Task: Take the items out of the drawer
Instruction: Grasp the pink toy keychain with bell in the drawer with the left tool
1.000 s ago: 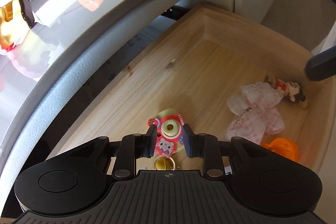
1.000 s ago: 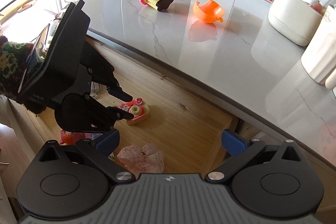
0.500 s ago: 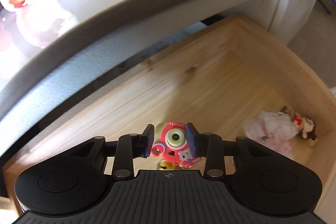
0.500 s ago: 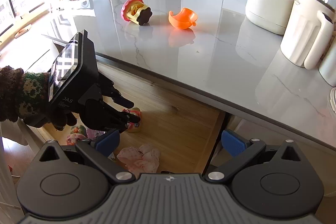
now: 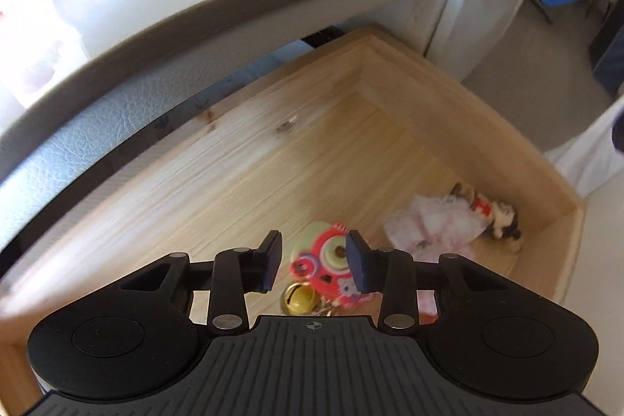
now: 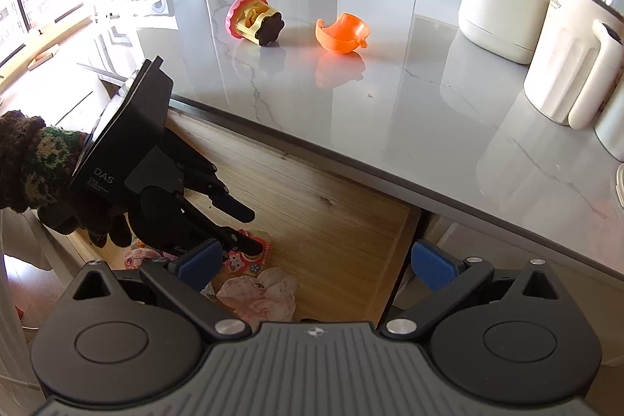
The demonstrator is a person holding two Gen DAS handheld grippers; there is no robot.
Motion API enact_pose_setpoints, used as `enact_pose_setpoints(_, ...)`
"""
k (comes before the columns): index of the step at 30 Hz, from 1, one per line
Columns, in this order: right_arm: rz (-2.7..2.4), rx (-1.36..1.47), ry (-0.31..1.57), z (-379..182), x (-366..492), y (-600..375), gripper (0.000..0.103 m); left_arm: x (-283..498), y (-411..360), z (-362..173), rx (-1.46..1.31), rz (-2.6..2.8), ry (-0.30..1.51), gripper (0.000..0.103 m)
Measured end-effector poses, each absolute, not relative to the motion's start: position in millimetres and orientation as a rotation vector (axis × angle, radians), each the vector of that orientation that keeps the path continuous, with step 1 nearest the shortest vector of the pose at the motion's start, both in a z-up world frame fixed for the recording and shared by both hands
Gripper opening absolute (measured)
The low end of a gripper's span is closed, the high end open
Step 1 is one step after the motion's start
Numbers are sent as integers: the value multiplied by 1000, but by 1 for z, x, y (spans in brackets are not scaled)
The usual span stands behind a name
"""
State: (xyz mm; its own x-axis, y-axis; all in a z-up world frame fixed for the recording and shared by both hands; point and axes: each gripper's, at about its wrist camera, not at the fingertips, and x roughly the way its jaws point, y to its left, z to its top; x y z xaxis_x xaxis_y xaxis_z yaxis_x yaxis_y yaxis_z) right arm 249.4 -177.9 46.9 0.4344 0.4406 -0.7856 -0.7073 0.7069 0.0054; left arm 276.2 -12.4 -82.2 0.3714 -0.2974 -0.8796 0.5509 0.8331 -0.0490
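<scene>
The left gripper point(image 5: 314, 262) jaws, earlier clamped on the toy camera point(image 5: 329, 262), now stand apart around it; right gripper point(image 6: 312, 262) wide, empty.

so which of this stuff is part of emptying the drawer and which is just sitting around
Part of the job:
- wooden drawer
- pink toy camera between the left gripper fingers
- pink cloth
- small doll

Just lying about:
- orange shell on the counter
- yellow-and-pink toy
- white jug
- white pot
</scene>
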Motion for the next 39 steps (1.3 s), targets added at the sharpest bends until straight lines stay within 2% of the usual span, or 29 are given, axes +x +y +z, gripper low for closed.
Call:
enact_pose_setpoints(6,736,-350,856,46,249,-178,103,278,-27,-84,314,-622,1114,40)
enact_pose_setpoints(8,737,-354,860,45,248,-178,103,276,-27,-85,378,-645,1098,46)
enact_pose_setpoints(12,722,-358,861,45,248,-179,103,278,-26,-89,491,-546,1026,44)
enact_pose_setpoints(13,719,-356,859,45,248,-180,103,281,-23,-88,465,-537,1026,42)
enact_pose_setpoints(26,724,-358,846,47,247,-179,103,306,-19,-90,108,-360,1175,42)
enact_pose_setpoints(39,727,-347,829,49,246,-182,103,302,-17,-93,208,-217,1200,42)
